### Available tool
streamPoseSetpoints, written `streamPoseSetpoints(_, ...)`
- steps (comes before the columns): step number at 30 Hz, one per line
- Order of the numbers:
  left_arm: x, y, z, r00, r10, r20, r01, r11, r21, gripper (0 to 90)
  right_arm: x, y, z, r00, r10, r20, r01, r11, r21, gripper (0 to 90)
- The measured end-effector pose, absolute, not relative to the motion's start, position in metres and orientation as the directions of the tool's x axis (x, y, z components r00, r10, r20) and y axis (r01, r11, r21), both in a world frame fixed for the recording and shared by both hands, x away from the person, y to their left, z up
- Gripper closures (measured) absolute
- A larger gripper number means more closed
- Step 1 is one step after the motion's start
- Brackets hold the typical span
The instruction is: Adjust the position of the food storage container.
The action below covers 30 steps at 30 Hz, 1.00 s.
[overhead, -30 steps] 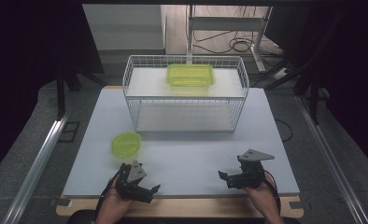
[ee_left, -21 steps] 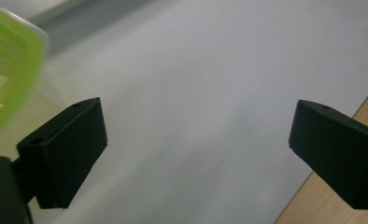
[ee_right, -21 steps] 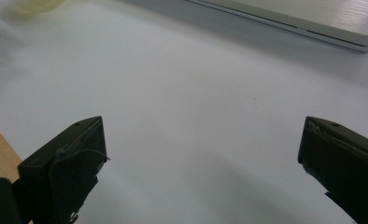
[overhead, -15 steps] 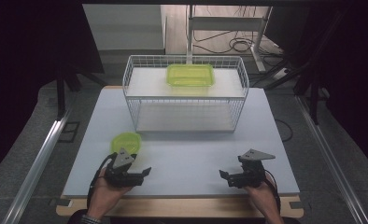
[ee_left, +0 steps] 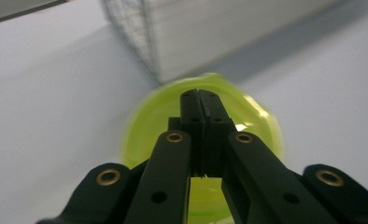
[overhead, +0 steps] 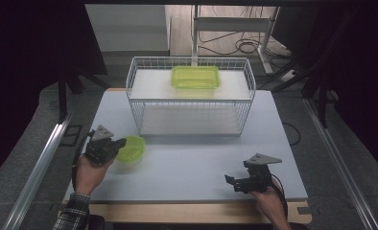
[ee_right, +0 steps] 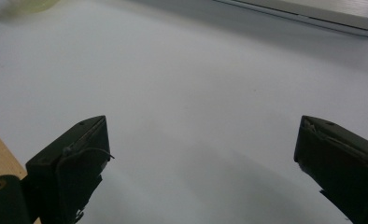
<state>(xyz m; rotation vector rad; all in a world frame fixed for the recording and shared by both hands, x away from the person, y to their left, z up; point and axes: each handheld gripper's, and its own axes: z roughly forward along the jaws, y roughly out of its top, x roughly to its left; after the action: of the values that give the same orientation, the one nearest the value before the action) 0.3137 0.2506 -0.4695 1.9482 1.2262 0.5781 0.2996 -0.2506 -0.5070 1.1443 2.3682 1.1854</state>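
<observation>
The right gripper (overhead: 239, 182) rests near the front edge of the table (overhead: 201, 172), its fingers (ee_right: 74, 163) spread wide with only bare table between them, well apart from everything else.

Farther in on the left, the left gripper (overhead: 116, 143) sits at the near-left rim of the green bowl (overhead: 131, 149). Its jaws have just been closing, and in the left gripper view the fingers (ee_left: 201, 116) stand clenched together, pad against pad, over the bowl (ee_left: 145, 126). Whether a sliver of rim is pinched between them I cannot tell; the bowl lies right under and beyond the tips.

The bowl looks like thin translucent plastic: probably light, fairly stiff, smooth enough to slip, unlikely to break. The rim is likely the best place to hold, one finger inside and one outside.

Beyond it stands the white wire basket (overhead: 134, 103), with a green container (overhead: 195, 76) on top.
</observation>
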Motion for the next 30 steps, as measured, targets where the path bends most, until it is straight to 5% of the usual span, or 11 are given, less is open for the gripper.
streamPoseSetpoints(11, 0.335, 0.274, -0.497, 0.327, 0.945, -0.007, 0.61, -0.205, 0.765, 89.8, 0.3, -0.249, -0.51, -0.664, 0.738, 0.12, 0.546, 0.369, 0.752, 3.9)
streamPoseSetpoints(30, 0.32, 0.243, -0.514, 0.347, 0.937, -0.051, 0.589, -0.175, 0.789, 89.8, 0.3, -0.247, -0.511, -0.671, 0.732, 0.12, 0.549, 0.382, 0.743, 3.9)
